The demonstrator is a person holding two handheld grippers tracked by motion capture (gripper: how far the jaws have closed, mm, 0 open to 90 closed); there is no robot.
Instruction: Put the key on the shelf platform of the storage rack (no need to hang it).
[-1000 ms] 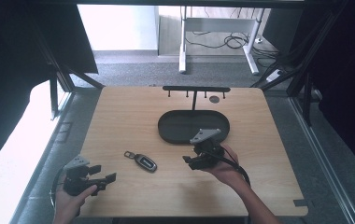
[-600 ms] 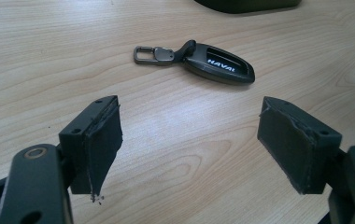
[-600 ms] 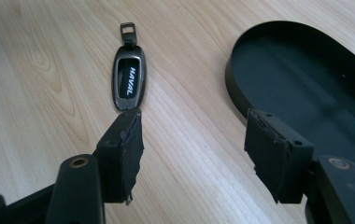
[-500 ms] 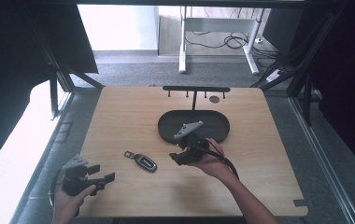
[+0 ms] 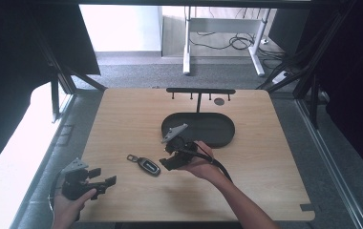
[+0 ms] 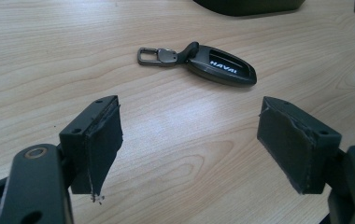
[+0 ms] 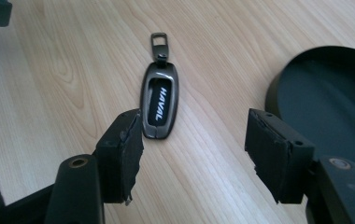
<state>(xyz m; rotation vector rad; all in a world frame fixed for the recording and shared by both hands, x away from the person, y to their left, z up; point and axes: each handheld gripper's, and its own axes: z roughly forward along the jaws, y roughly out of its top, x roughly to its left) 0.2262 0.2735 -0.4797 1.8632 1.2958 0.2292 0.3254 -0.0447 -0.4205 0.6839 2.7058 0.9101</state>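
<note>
Wooden desk [image 5: 122, 114] carries a dark oval tray [image 5: 220, 125] at centre frame and, lower left of it, a black car key [image 5: 145, 164] lying flat, untouched. Right tongs [image 5: 167, 164], jaws just narrowed yet gaping and empty, sit beside it; left tongs [image 5: 104, 182] hang open, lower left. Grasping remains undone.

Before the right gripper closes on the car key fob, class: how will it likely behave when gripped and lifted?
The key fob looks like a rigid, glossy shell, so it probably won't flex but may slip between the jaws. It lies flat on the table, so it is unlikely to roll. Its metal clip seems hinged and would probably dangle once lifted.
</note>
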